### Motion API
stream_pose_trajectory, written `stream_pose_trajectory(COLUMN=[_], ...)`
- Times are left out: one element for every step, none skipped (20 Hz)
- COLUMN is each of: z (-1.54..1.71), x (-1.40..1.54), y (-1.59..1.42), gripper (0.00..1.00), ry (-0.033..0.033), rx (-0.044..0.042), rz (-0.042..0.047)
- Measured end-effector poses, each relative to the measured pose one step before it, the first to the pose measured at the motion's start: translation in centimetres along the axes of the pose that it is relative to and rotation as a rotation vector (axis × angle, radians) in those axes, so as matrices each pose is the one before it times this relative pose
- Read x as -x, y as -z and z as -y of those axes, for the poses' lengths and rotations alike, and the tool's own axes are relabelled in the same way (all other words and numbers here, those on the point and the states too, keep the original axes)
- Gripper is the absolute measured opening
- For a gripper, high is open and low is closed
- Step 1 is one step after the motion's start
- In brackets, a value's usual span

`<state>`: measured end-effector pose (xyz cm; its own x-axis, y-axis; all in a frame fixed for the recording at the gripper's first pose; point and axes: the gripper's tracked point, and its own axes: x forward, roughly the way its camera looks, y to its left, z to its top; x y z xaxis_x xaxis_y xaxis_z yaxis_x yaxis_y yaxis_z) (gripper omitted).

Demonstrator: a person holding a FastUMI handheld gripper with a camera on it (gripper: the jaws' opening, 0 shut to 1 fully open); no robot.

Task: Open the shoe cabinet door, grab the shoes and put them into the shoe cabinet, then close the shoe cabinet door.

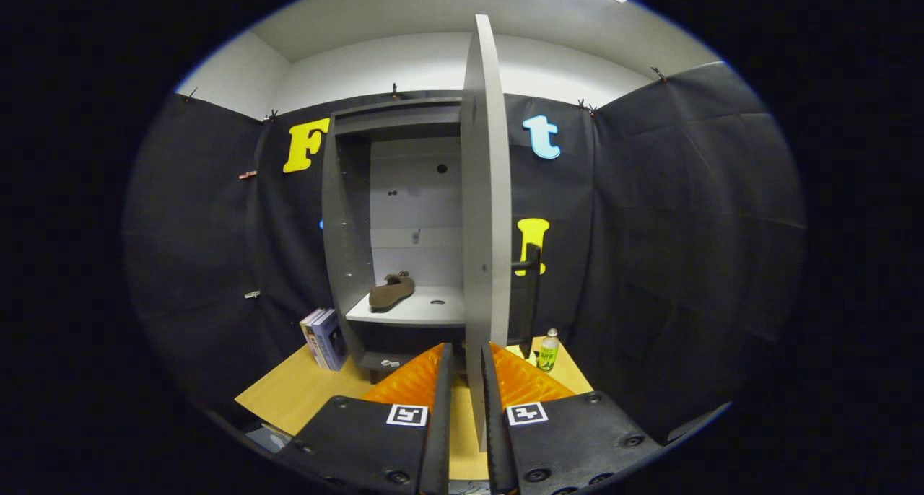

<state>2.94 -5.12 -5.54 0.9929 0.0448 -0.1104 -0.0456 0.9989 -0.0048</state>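
Hand-held gripper [466, 365] clenching on edge of open cabinet door [485, 213]; brown shoe [391, 291] lying on shelf [415, 309] inside.

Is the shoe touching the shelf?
Touching. The gripper view shows the shoe lying flat on the shelf inside the cabinet, with no gap beneath it.

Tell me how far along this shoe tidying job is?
Door stands open and a brown shoe lies on the cabinet shelf, so loading looks done. The tongs straddle the door's lower edge; whether they press it is unclear. Closing remains.
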Motion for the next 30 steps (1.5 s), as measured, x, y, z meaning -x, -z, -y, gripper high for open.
stream_pose_trajectory(z=[-1.249, -1.277, -1.214, -1.118, -1.057, -0.925, -1.037, -1.056, -1.025, -1.083, -0.835, -0.71, -0.65, -0.581, -0.509, -0.372, -0.228, -0.046, 0.027, -0.072, 0.05, 0.219, 0.182, 0.287, 0.136, -0.053, 0.06, 0.059, 0.071, 0.089], x=[-0.289, -1.103, -0.693, -1.069, -1.093, -1.142, -1.369, -1.519, -1.518, -1.426, -1.489, -1.4, -1.492, -1.45, -1.461, -1.336, -1.654, -1.23, -1.086, -1.174, -1.155, -1.158, -0.997, -0.895, -1.046, -0.933, -0.953, -0.871, -0.875, -0.793], y=[1.104, 1.381, 1.309, 1.153, 1.343, 1.384, 1.544, 1.574, 1.597, 1.448, 1.372, 1.258, 1.247, 1.249, 1.416, 1.362, 1.472, 1.491, 1.23, 1.005, 0.941, 1.009, 1.011, 1.11, 0.928, 0.673, 0.543, 0.459, 0.451, 0.225], gripper=[0.25, 0.25, 0.25, 0.25, 0.25, 0.25, 0.25, 0.25, 0.25, 0.25, 0.26, 0.25, 0.25, 0.25, 0.25, 0.25, 0.25, 0.25, 0.25, 0.26, 0.25, 0.25, 0.25, 0.25, 0.25, 0.25, 0.25, 0.26, 0.25, 0.25], ry=[-0.02064, -0.01873, -0.01753, -0.01498, -0.01101, -0.01171, -0.00866, -0.00654, -0.00656, -0.0088, -0.00417, -0.00307, -0.00044, -0.00275, -0.0012, -0.00211, 0.00175, 0.00604, 0.00754, 0.00862, 0.00696, 0.007, 0.00746, 0.00826, 0.00241, -0.00004, -0.00004, 0.00123, 0.00336, 0.00264], rx=[0.00466, 0.00725, 0.00625, 0.00479, 0.00292, 0.00252, 0.00503, 0.00652, 0.00699, 0.00563, 0.00617, 0.00741, 0.00443, -0.00309, -0.00848, -0.0129, -0.0135, -0.01606, -0.01704, -0.01735, -0.01375, -0.00938, -0.00247, -0.00071, -0.00455, -0.00774, -0.00453, -0.00044, 0.00529, 0.00816], rz=[-0.02118, -0.02368, -0.0245, -0.02984, -0.03262, -0.03285, -0.03819, -0.0409, -0.04431, -0.04154, -0.03937, -0.03713, -0.03583, -0.03557, -0.0373, -0.04085, -0.04203, -0.04161, -0.03449, -0.02919, -0.02482, -0.02561, -0.0262, -0.02974, -0.02549, -0.01601, -0.01381, -0.01116, -0.00742, -0.00511])
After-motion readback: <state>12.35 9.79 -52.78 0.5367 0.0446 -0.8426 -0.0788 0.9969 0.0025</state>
